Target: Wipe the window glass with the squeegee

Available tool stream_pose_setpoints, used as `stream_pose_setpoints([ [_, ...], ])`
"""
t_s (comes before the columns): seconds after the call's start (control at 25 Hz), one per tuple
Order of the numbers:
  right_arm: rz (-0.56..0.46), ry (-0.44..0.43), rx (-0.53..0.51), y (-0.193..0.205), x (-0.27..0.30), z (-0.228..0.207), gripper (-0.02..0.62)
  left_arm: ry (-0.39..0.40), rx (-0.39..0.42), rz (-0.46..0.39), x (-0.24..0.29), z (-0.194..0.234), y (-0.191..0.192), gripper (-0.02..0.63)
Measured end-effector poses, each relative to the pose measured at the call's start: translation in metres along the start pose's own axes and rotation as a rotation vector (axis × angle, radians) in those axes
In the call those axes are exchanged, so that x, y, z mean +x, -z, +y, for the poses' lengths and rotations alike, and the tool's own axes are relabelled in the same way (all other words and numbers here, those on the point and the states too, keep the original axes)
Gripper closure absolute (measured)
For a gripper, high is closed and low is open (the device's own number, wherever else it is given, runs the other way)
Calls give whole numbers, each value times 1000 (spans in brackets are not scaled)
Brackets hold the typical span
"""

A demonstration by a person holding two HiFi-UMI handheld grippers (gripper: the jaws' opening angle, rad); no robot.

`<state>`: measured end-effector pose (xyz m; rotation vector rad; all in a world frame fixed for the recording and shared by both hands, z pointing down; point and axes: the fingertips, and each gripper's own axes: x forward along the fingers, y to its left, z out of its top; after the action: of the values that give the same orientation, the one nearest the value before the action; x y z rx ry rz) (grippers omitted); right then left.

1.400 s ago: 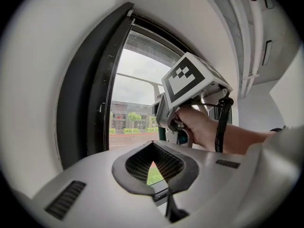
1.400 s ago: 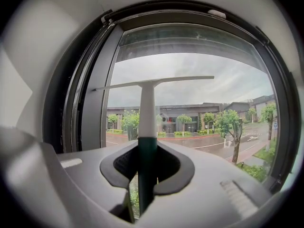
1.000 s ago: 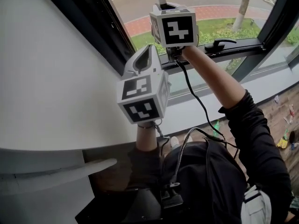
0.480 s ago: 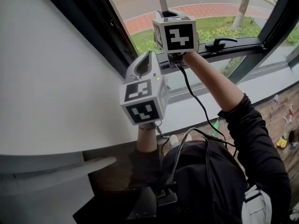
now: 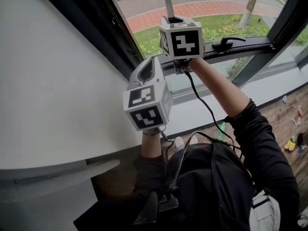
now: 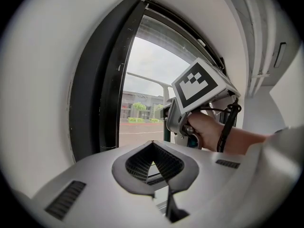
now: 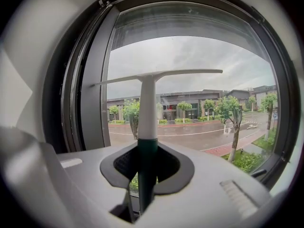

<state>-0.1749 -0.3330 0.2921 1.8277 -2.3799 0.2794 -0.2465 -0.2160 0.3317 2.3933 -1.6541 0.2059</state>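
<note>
While the right gripper (image 7: 147, 164) has its jaws clenched on the dark green lower end of the squeegee (image 7: 147, 103), the white shaft rises straight out of the grip toward the window glass (image 7: 204, 51). Its long thin blade (image 7: 161, 74) spreads left and right across the upper middle of the pane. Whether the blade's edge presses on the glass or sits just off it cannot be told. Beyond the glass lie a wet road, trees and low buildings under a grey sky.

Seen from the head view, this gripper is raised at the far end of an outstretched arm in a dark sleeve (image 5: 262, 143), with a black cable (image 5: 202, 102) trailing down from it. A black window handle (image 5: 227, 43) sits on the dark window frame (image 5: 113, 30), just to the gripper's right.

The left gripper (image 6: 153, 169) is lower and nearer, to the left of the right one and apart from it — its jaws are drawn together with nothing between them. It points at the left side of the frame, beside the white wall (image 5: 53, 81).
</note>
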Motion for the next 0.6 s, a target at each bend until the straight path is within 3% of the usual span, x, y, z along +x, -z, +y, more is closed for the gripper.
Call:
stream_pose_setpoints([
  [0.6, 94, 1, 12, 52, 13, -11, 540, 1, -6, 47, 8, 3, 24, 606],
])
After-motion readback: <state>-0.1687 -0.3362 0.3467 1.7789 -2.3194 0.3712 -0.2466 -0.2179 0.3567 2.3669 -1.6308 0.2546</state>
